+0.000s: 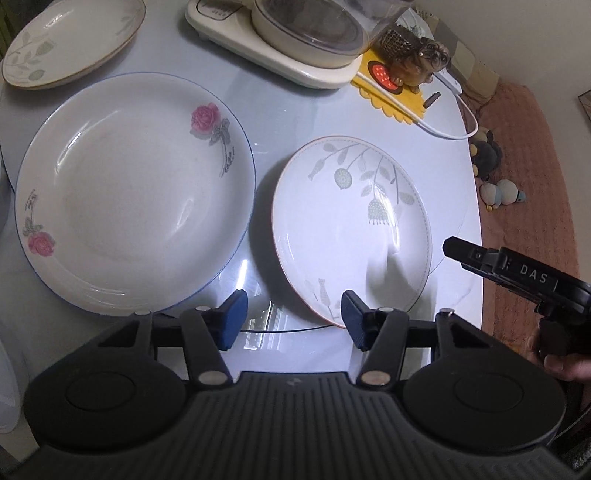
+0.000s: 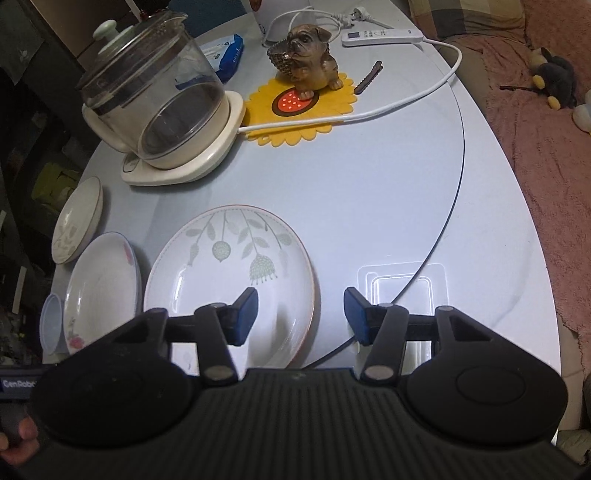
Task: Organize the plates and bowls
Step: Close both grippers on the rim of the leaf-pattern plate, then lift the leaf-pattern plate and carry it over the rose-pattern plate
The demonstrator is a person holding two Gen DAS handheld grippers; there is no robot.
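A large white plate with pink roses [image 1: 136, 192] lies on the table at the left. A smaller white plate with grey-green leaf print [image 1: 351, 229] lies to its right; it also shows in the right wrist view [image 2: 229, 280]. A third leaf-print dish [image 1: 74, 40] sits at the far left. My left gripper [image 1: 293, 317] is open and empty above the table's near edge, between the two plates. My right gripper [image 2: 301, 314] is open and empty over the leaf plate's right rim; its body shows in the left wrist view [image 1: 517, 273].
A glass kettle on a cream base [image 2: 159, 107] stands at the back. A dog figurine [image 2: 310, 55] sits on a yellow mat [image 2: 299, 107], with a white cable [image 2: 406, 99], a remote [image 2: 380, 35] and a hair clip [image 2: 367, 83] nearby. A pink sofa [image 2: 546, 147] lies right of the table.
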